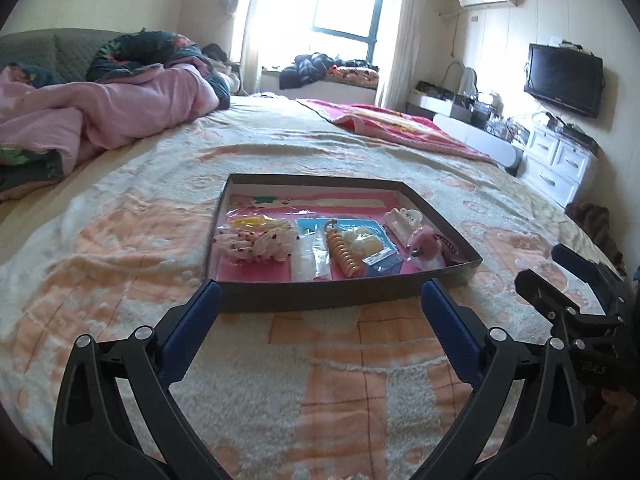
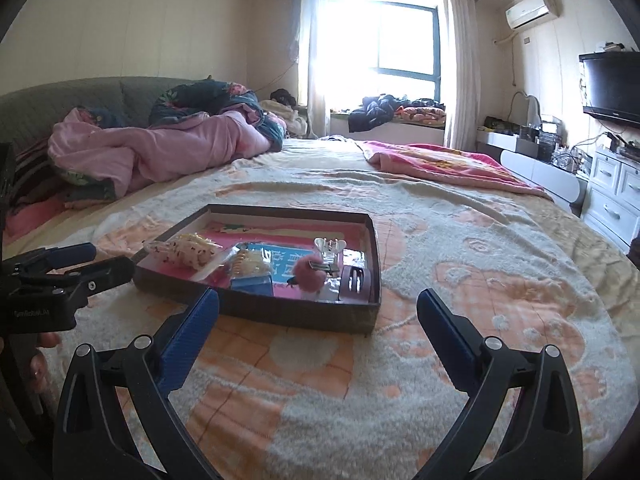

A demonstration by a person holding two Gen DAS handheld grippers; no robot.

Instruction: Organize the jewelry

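A shallow dark cardboard tray [image 1: 344, 302] [image 2: 256, 312] lies on the bed. Inside it are a white spotted scrunchie [image 1: 256, 242] [image 2: 188, 254], an orange spiral hair tie [image 1: 346, 256], a blue card of pale pieces [image 1: 374, 248] [image 2: 256, 268], a white claw clip [image 1: 402, 218] [image 2: 329, 249], a pink pompom [image 1: 426, 246] [image 2: 309, 274] and a maroon clip [image 2: 354, 282]. My left gripper [image 1: 320, 294] stands open just short of the tray's near wall, nothing between its blue pads. My right gripper [image 2: 318, 304] is open and empty too, at the tray's near right corner.
A cream and orange blanket [image 1: 312, 380] [image 2: 480, 280] covers the bed. A rumpled pink quilt [image 1: 120, 112] [image 2: 152, 148] lies far left, a red blanket [image 1: 400, 124] far right. White drawers [image 1: 560, 164] and a television [image 1: 564, 78] stand along the right wall.
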